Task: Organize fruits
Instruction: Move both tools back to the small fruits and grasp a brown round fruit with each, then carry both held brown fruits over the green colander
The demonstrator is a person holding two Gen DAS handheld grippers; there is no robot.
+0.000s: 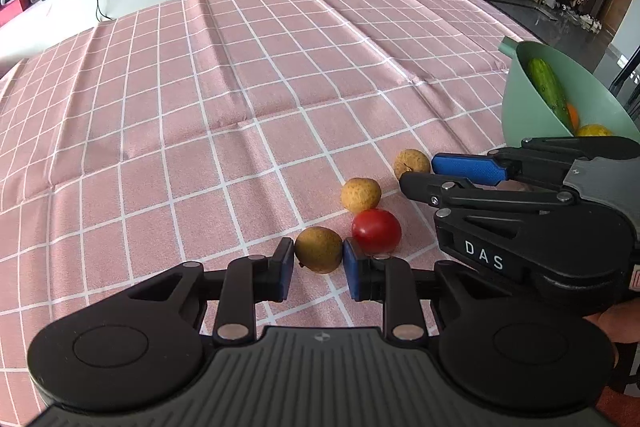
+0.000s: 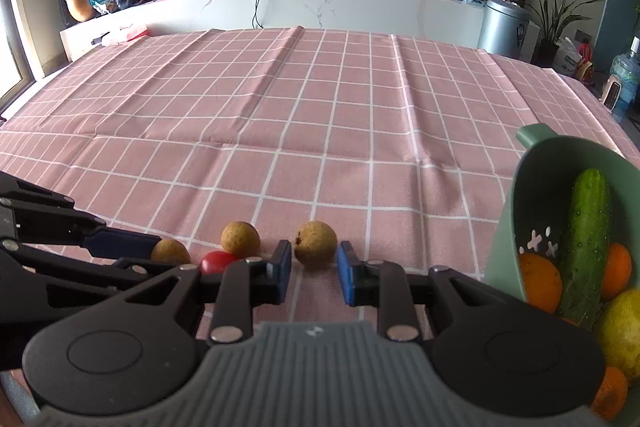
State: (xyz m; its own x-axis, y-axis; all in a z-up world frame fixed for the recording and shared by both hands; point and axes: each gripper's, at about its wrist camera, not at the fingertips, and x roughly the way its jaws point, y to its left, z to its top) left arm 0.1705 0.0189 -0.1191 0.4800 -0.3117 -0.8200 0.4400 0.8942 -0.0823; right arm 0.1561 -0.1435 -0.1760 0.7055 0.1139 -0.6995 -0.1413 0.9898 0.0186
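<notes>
The left gripper (image 1: 319, 251) fingers pinch 1 brownish, speckled longan (image 1: 319, 249); the right gripper (image 2: 314, 254) fingers grip another longan (image 2: 315, 242).

The green bowl (image 2: 532, 163) is cut off by the right edge in both views, so its fruit shows only partly. In the right wrist view the cherry tomato (image 2: 216, 261) is half hidden behind the right gripper's (image 2: 314, 277) left finger
</notes>
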